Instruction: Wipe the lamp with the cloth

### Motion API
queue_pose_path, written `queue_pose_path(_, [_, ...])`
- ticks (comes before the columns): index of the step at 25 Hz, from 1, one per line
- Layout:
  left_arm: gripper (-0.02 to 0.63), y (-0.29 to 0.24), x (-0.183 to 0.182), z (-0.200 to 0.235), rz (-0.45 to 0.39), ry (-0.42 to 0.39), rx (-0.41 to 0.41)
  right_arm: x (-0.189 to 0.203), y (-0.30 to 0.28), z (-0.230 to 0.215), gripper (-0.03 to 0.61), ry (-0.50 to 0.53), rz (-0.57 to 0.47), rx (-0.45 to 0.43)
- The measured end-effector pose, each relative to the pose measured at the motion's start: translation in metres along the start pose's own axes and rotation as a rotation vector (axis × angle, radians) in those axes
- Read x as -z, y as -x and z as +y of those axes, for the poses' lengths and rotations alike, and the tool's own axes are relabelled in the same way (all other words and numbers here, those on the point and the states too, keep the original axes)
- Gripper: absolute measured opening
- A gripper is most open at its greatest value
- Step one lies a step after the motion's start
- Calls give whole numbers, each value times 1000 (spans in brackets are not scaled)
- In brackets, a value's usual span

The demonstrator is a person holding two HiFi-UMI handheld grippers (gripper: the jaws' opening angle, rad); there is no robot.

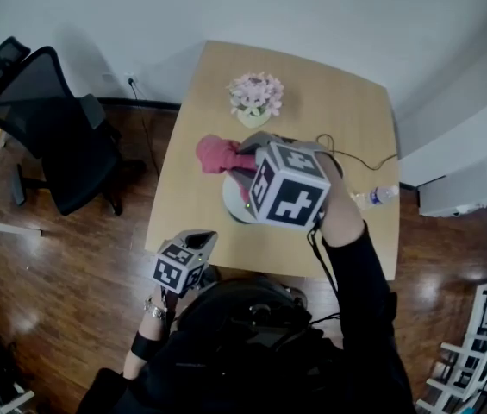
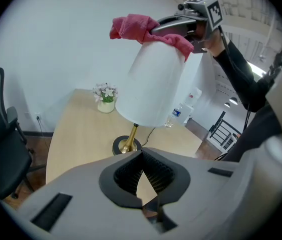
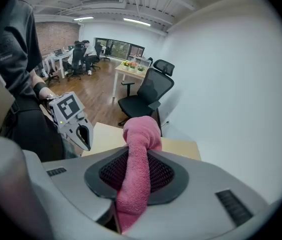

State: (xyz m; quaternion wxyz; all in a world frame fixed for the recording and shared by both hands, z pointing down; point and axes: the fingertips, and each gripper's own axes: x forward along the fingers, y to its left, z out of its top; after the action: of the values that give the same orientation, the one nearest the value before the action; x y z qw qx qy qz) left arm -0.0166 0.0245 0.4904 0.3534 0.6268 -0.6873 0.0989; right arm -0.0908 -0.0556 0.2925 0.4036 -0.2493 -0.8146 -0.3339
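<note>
At upper centre of the left gripper view, the right hand-held gripper is clamped on the pink cloth, laying it over the top of the white lamp shade, evidently to wipe there. Lower left in the head view, the left hand-held gripper, jaws together and empty, hangs at the counter edge, apparently kept clear.

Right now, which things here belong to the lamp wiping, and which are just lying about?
In the job: lamp; cloth; right gripper, clamped on the cloth.
Lying about: flower pot; water bottle; office chair; left gripper, empty.
</note>
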Motion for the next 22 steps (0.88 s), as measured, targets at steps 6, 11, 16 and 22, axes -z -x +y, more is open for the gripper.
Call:
queue_pose_path(6, [-8, -4, 2, 2, 7, 2, 11, 17, -4, -34, 97, -56, 47, 92])
queue_pose_path(11, [-8, -9, -1, -3, 16, -15, 28, 37, 8, -46, 98, -114, 54, 136])
queue_pose_path(16, [-8, -14, 0, -7, 31, -34, 50, 58, 25, -52, 98, -161, 81, 192])
queue_pose_path(22, [-8, -17, 0, -14, 43, -57, 74, 80, 40, -36, 97, -228, 72, 195])
